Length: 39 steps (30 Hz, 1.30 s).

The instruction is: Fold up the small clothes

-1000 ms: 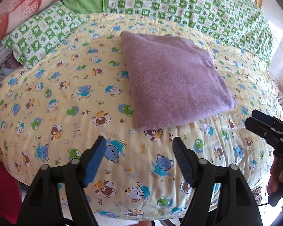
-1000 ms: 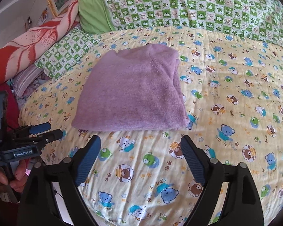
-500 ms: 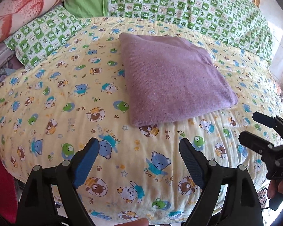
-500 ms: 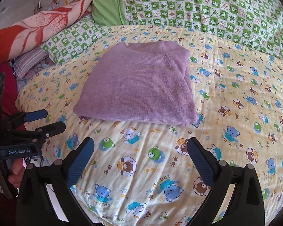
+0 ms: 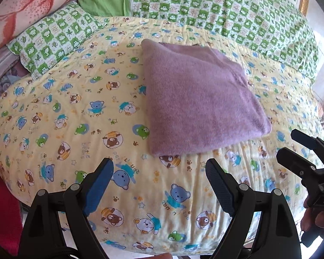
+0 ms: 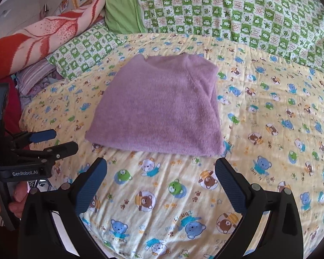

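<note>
A purple knit garment (image 5: 196,99) lies folded into a flat rectangle on the yellow bear-print quilt (image 5: 75,112); it also shows in the right wrist view (image 6: 162,110). My left gripper (image 5: 159,172) is open and empty, held just short of the garment's near edge. My right gripper (image 6: 161,172) is open and empty, also just short of that edge. The right gripper shows at the right edge of the left wrist view (image 5: 300,151), and the left gripper shows at the left edge of the right wrist view (image 6: 54,142).
A green-checked quilt (image 6: 237,6) lies along the back of the bed. A green-checked pillow (image 6: 84,49), a plain green pillow (image 6: 121,6) and a red-and-pink blanket (image 6: 38,36) are piled at the back left. The bed's near edge (image 5: 153,250) drops off below the grippers.
Both grippers have opened wider and drawn back a little from the garment's near edge. The folded garment has not moved.
</note>
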{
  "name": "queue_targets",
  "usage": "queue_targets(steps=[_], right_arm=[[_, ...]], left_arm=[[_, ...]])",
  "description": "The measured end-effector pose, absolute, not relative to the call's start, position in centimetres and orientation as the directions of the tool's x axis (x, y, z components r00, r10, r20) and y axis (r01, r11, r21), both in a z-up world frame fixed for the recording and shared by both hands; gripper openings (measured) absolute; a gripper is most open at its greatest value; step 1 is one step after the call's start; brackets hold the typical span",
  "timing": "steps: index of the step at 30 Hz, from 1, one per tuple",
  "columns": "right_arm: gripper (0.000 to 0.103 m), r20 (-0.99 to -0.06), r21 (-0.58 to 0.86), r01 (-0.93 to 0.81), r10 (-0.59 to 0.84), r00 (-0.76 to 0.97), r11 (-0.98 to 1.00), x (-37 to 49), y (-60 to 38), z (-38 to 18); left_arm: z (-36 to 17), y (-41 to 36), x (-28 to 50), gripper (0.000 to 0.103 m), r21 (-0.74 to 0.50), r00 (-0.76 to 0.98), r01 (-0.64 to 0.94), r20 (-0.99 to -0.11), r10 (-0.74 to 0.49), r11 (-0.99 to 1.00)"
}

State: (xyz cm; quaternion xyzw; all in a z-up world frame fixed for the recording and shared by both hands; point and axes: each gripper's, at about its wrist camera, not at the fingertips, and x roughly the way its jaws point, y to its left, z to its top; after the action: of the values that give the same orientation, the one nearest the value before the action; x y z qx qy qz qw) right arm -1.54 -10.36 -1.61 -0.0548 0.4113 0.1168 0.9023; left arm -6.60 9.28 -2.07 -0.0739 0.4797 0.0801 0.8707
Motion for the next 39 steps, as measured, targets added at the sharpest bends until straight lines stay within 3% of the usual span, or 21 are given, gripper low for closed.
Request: queue_targets(steps=[39], right_arm=[[0.102, -0.766, 0.004, -0.261, 0.171, 0.619, 0.965, -0.6, -9.6, -1.9]], left_arm=[[-1.8, 8.6, -7.1, 0.088, -0.003, 0.544, -0.196, -0.832, 0.106, 0.981]])
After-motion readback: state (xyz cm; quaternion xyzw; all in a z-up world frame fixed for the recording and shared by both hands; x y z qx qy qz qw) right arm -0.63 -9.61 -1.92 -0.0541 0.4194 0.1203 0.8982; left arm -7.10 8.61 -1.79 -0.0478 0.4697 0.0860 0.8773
